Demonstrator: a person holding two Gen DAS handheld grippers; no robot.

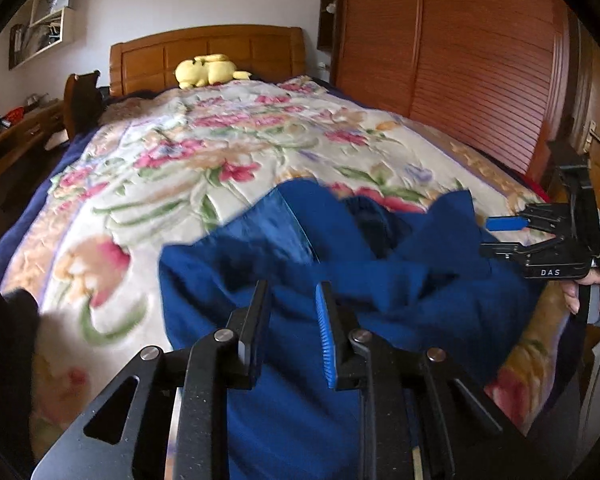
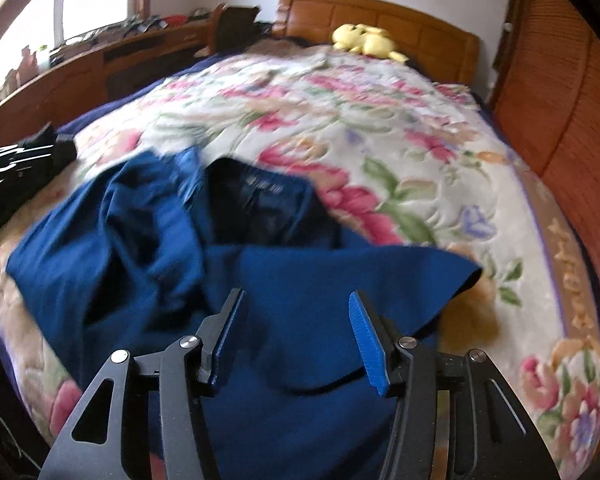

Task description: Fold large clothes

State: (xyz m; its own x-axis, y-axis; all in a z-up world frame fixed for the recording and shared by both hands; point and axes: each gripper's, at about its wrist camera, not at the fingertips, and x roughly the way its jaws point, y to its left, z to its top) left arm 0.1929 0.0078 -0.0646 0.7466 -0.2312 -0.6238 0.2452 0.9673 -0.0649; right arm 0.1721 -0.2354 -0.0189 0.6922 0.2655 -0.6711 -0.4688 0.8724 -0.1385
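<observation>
A large blue garment (image 1: 380, 280) lies rumpled on the near end of the floral bedspread (image 1: 220, 152), its dark lining and collar label (image 2: 260, 184) turned up. My left gripper (image 1: 292, 286) hangs just above the cloth, its jaws a narrow gap apart with nothing pinched between them. Over the garment's right flap (image 2: 340, 272), my right gripper (image 2: 297, 294) stands open wider and is also empty. The left wrist view shows the right gripper (image 1: 486, 236) from the side at the garment's right edge, held by a hand (image 1: 580, 292).
A yellow plush toy (image 1: 208, 70) rests by the wooden headboard (image 1: 204, 52). A slatted wooden wardrobe (image 1: 460, 60) runs along the bed's right side. A desk (image 2: 100, 56) with small items stands to the left under a window. A black garment (image 2: 24, 160) lies at the bed's left edge.
</observation>
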